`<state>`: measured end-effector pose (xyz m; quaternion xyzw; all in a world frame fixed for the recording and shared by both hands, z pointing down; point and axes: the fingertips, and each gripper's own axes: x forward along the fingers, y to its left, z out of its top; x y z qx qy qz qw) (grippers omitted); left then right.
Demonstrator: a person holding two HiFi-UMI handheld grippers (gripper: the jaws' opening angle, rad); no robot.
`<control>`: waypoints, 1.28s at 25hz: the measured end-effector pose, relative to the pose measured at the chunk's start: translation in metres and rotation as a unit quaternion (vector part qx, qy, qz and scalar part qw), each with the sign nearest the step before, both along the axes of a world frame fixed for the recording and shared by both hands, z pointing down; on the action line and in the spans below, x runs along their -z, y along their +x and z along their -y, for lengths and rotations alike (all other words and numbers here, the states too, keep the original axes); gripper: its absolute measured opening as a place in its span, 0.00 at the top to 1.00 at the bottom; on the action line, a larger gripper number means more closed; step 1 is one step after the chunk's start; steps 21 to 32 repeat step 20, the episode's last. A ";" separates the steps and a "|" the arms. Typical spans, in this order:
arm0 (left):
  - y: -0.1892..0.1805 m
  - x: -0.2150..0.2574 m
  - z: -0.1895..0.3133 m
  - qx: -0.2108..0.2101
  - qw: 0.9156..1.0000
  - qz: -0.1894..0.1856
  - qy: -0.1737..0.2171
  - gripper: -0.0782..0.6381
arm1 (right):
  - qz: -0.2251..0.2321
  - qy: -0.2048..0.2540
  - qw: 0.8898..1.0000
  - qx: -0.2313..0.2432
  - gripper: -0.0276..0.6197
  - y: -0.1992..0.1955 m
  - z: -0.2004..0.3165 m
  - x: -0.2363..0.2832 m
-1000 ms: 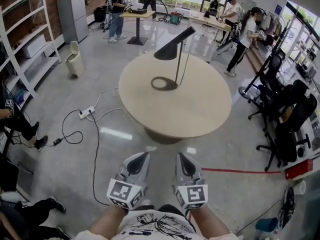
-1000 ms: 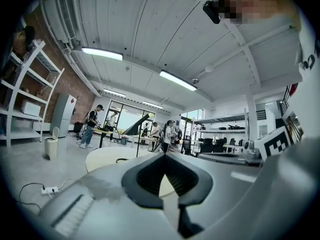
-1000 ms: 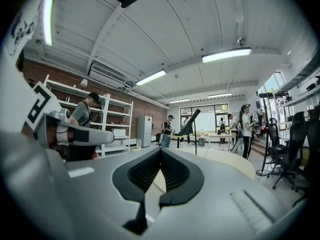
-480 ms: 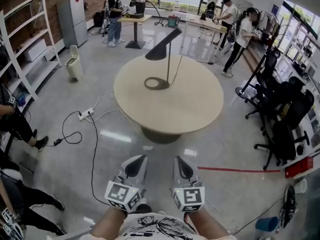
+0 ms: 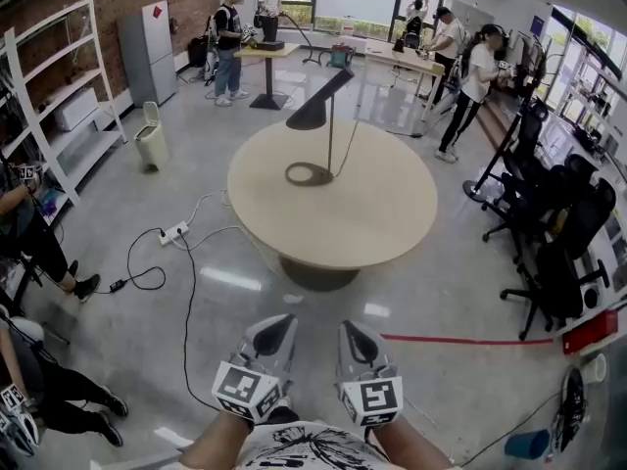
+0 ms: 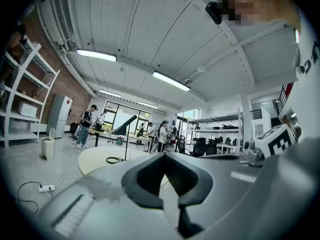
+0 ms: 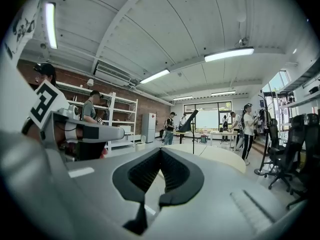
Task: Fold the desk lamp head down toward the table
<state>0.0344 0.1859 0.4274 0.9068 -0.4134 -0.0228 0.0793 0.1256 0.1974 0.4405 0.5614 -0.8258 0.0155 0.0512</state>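
Note:
A black desk lamp stands on the round beige table (image 5: 392, 223) several steps ahead of me. Its cone head (image 5: 315, 106) is tilted up on a thin stem above a ring base (image 5: 310, 173). The lamp head also shows far off in the left gripper view (image 6: 125, 125) and the right gripper view (image 7: 190, 119). My left gripper (image 5: 277, 323) and right gripper (image 5: 350, 329) are held side by side close to my body over the floor, far short of the table. Both are shut with nothing between the jaws.
A power strip (image 5: 176, 231) with trailing cables lies on the floor left of the table. Black office chairs (image 5: 563, 228) crowd the right side. A red tape line (image 5: 460, 339) runs right of my grippers. A person (image 5: 29, 233) sits at the left; others stand at the back.
The head view has shifted a little, so the table and lamp sit slightly differently in frame. Both grippers stay shut and low near my body. The lamp has not moved on the table.

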 end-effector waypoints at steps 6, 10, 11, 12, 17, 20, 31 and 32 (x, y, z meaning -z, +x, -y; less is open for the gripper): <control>-0.002 0.010 -0.003 -0.004 1.000 -0.001 0.015 0.88 | -0.005 -0.001 1.000 0.005 0.95 -0.001 0.001 -0.003; -0.004 0.008 -0.001 -0.002 1.000 0.001 0.013 0.88 | -0.009 -0.004 1.000 0.008 0.95 -0.003 0.004 -0.007; -0.006 0.007 0.000 -0.001 1.000 0.002 0.010 0.88 | -0.010 -0.004 1.000 0.009 0.95 -0.005 0.005 -0.007; -0.008 0.007 0.001 0.000 1.000 0.002 0.008 0.88 | -0.011 -0.005 1.000 0.010 0.95 -0.007 0.006 -0.006; -0.004 0.004 0.005 0.001 1.000 0.005 0.003 0.88 | -0.013 -0.009 1.000 0.010 0.95 -0.002 0.010 -0.009; -0.002 0.001 0.008 0.002 1.000 0.005 0.001 0.88 | -0.013 -0.010 1.000 0.010 0.95 0.001 0.012 -0.011; -0.002 0.001 0.008 0.002 1.000 0.005 0.001 0.88 | -0.013 -0.010 1.000 0.010 0.95 0.001 0.012 -0.011; -0.002 0.001 0.008 0.002 1.000 0.005 0.001 0.88 | -0.013 -0.010 1.000 0.010 0.95 0.001 0.012 -0.011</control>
